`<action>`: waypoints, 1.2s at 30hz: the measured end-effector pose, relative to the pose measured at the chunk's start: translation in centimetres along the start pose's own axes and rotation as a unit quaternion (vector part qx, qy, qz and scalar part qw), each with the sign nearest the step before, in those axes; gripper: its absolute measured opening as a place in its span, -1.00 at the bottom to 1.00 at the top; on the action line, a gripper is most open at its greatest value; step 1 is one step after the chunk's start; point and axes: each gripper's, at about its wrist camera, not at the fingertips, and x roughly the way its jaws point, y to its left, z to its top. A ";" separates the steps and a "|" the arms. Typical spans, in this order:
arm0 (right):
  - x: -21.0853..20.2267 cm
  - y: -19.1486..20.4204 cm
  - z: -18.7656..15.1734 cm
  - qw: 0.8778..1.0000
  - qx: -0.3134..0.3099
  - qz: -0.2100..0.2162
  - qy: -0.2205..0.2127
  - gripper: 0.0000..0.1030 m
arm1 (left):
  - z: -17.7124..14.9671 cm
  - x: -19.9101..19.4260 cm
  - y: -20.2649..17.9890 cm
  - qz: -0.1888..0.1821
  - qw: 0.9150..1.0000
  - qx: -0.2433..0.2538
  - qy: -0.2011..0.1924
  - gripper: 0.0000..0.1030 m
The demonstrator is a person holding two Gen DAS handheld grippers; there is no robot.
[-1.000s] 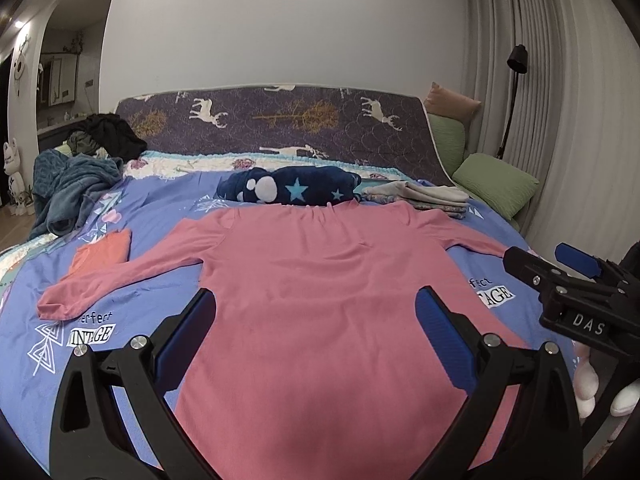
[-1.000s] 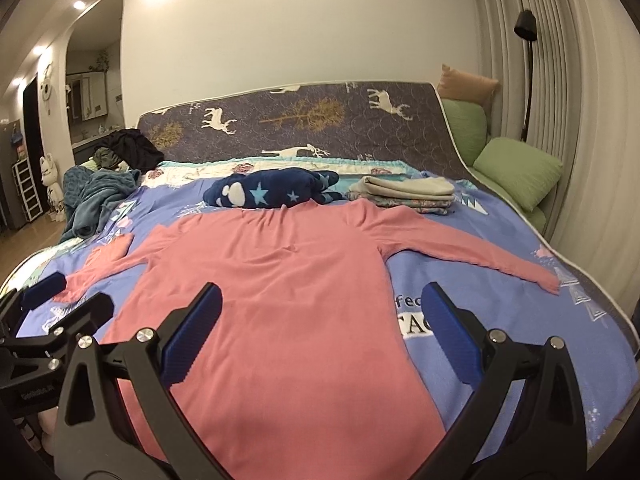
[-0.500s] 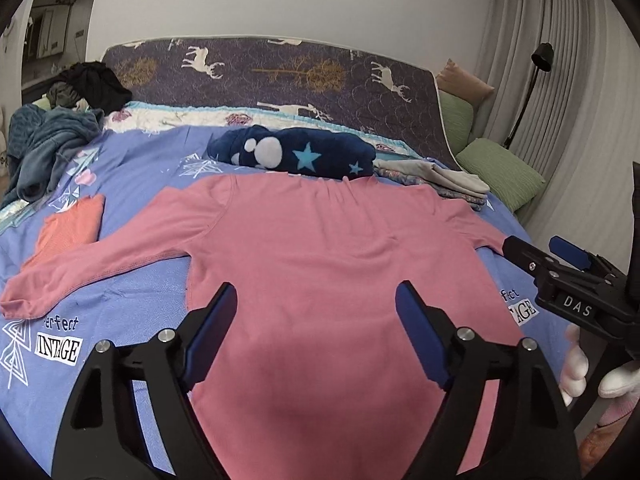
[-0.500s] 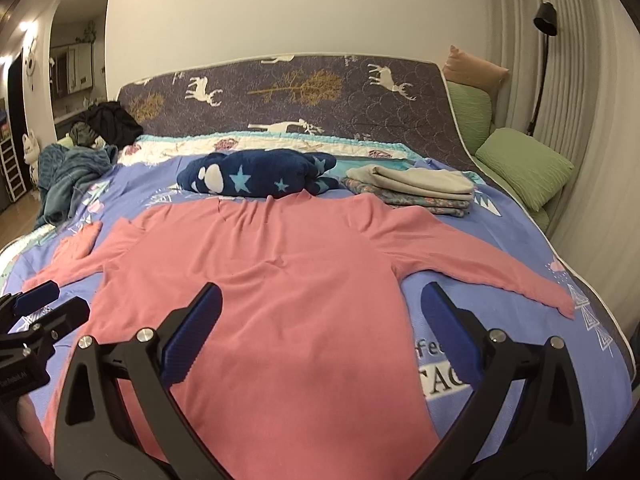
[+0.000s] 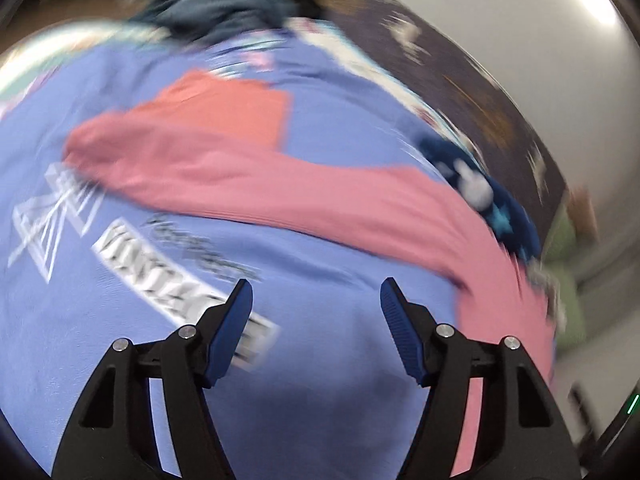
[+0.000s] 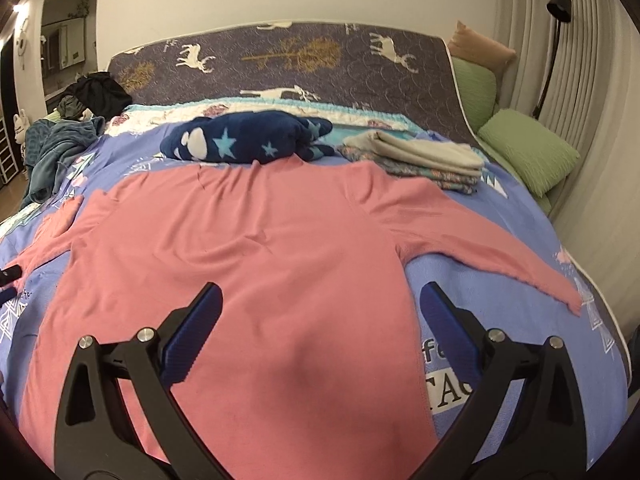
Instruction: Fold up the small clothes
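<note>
A pink shirt [image 6: 248, 264] lies flat on a blue bedsheet [image 6: 520, 340], sleeves spread out. The right gripper [image 6: 320, 324] hovers over the shirt's lower body, jaws wide apart, empty. The left gripper [image 5: 316, 320], blurred, hangs above bare sheet beside the shirt's left sleeve [image 5: 248, 188], jaws closing, nothing between them.

Bare blue sheet [image 6: 500, 280] flanks the shirt [image 6: 240, 260]; star blanket [image 6: 248, 140] and folded stack [image 6: 420, 156] block its far edge.
</note>
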 end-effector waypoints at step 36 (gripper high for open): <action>1.4 -4.6 -0.8 0.998 0.060 -0.006 0.022 0.95 | -8.4 2.4 -30.5 -0.213 0.908 0.361 0.016 0.01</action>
